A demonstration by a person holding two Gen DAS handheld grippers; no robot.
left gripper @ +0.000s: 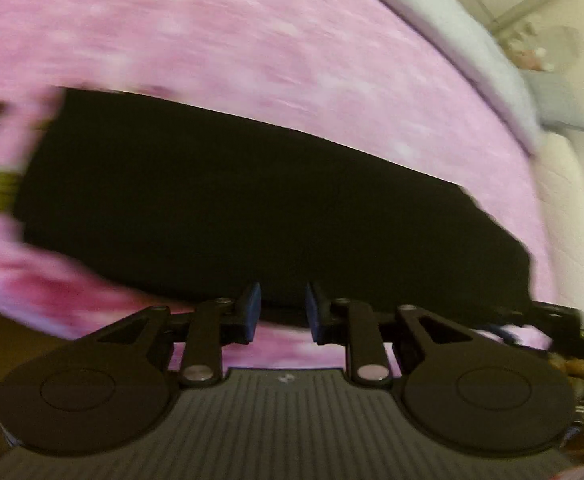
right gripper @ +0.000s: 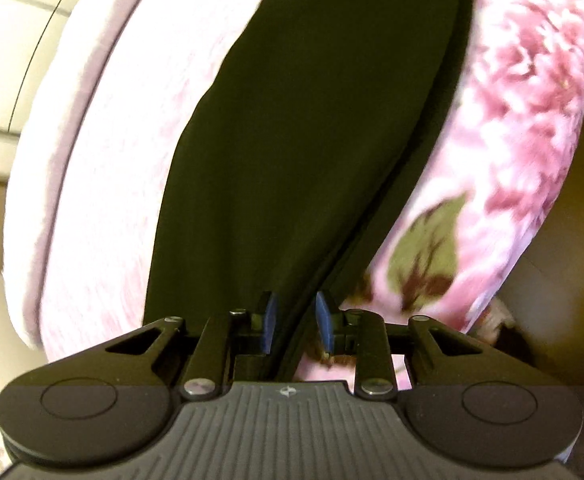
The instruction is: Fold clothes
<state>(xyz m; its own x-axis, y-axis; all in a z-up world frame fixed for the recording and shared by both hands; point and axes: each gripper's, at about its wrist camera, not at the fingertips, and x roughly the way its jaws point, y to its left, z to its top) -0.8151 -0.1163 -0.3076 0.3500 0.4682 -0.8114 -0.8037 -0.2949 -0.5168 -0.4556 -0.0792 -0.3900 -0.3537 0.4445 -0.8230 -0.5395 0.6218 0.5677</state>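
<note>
A black garment (left gripper: 252, 200) lies folded into a long flat strip on a pink flowered bedspread (left gripper: 252, 40). In the left wrist view my left gripper (left gripper: 282, 312) hovers at the strip's near long edge, its blue pads apart and pressing on nothing. In the right wrist view the same black garment (right gripper: 311, 120) runs away from me lengthwise, layered edges showing on its right side. My right gripper (right gripper: 296, 320) is over its near end, jaws apart; the cloth's edge passes between the pads without being pinched. Both views are blurred.
The bedspread (right gripper: 511, 120) shows large pink blooms and a green leaf (right gripper: 427, 248) to the right of the garment. A pale grey bed border (left gripper: 471, 32) and a grey cushion (left gripper: 559, 104) lie beyond. The bed's edge drops to dark floor (right gripper: 563, 260) on the right.
</note>
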